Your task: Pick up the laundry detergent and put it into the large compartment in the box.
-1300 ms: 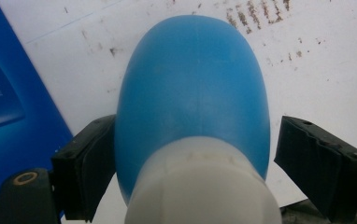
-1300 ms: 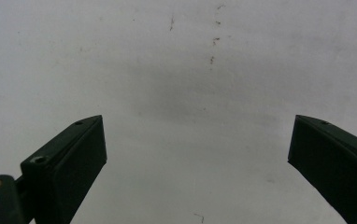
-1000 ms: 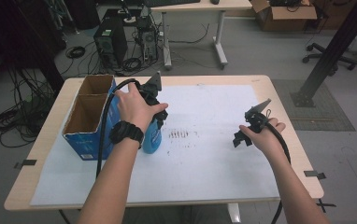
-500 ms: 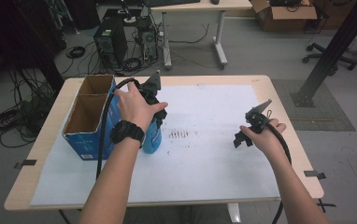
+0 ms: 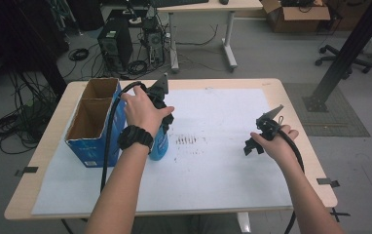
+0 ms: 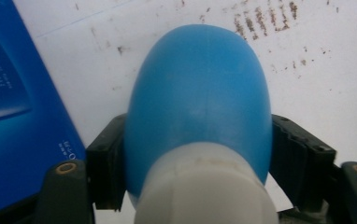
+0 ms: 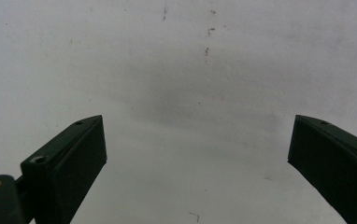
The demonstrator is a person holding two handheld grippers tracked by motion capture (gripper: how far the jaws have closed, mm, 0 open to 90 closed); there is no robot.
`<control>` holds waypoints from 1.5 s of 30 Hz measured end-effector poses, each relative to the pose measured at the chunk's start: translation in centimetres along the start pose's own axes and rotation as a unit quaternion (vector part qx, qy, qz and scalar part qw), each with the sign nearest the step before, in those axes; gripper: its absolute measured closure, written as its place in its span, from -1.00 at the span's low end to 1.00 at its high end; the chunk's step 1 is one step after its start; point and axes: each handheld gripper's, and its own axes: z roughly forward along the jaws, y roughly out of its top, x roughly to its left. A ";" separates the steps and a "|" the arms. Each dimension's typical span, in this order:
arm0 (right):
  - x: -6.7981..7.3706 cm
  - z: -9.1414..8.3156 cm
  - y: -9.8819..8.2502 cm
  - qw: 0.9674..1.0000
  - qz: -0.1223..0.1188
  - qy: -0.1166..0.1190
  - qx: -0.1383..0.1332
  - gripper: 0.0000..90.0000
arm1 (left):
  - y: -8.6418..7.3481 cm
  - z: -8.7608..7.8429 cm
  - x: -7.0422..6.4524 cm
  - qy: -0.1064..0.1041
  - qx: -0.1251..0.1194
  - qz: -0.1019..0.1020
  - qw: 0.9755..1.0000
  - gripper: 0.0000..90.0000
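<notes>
bottle: blue bottle (image 6: 197, 98) with a white cap, standing on the bench's (image 5: 232, 83) white sheet (image 5: 213, 170), pretty much same spot as a second ago
left gripper (image 6: 200, 158): jaws clamped on both sides of the bottle, just under the cap
box: blue cardboard box (image 5: 94, 124) just beside the bottle
right gripper (image 7: 197, 163): jaws spread wide, nothing between them, over bare sheet, well apart from the bottle, hasn't budged

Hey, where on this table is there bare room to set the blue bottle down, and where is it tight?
Widest free patch: the white sheet between the blue bottle and the right tool, past the brown smudges. The near strip toward the person is bare too. It is crowded at the left, where the left tool holds the bottle beside the blue cardboard box.
</notes>
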 end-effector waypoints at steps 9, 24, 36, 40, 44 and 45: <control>0.0 0.0 0.0 1.000 -0.001 0.001 0.001 -0.90 | 0.0 -0.1 0.1 0.004 0.000 -0.007 1.000 -0.20; 0.0 -0.4 0.0 1.000 -0.006 0.001 -0.003 -0.90 | 0.1 -1.3 0.1 0.006 0.002 -0.002 1.000 -0.18; 0.7 -1.4 0.2 1.000 -0.010 0.006 -0.010 -0.90 | -0.4 -6.4 0.1 0.001 -0.016 0.005 1.000 -0.18; 0.9 -1.7 0.3 1.000 -0.010 0.007 -0.013 -0.90 | -0.5 -8.2 0.2 0.003 -0.018 0.006 1.000 -0.18; 0.9 -1.9 0.3 1.000 -0.010 0.007 -0.014 -0.90 | -0.7 -10.1 0.5 0.007 -0.026 0.005 1.000 -0.18; 0.9 -1.9 0.4 1.000 -0.011 0.008 -0.014 -0.90 | -0.7 -10.6 0.6 0.008 -0.028 0.004 1.000 -0.18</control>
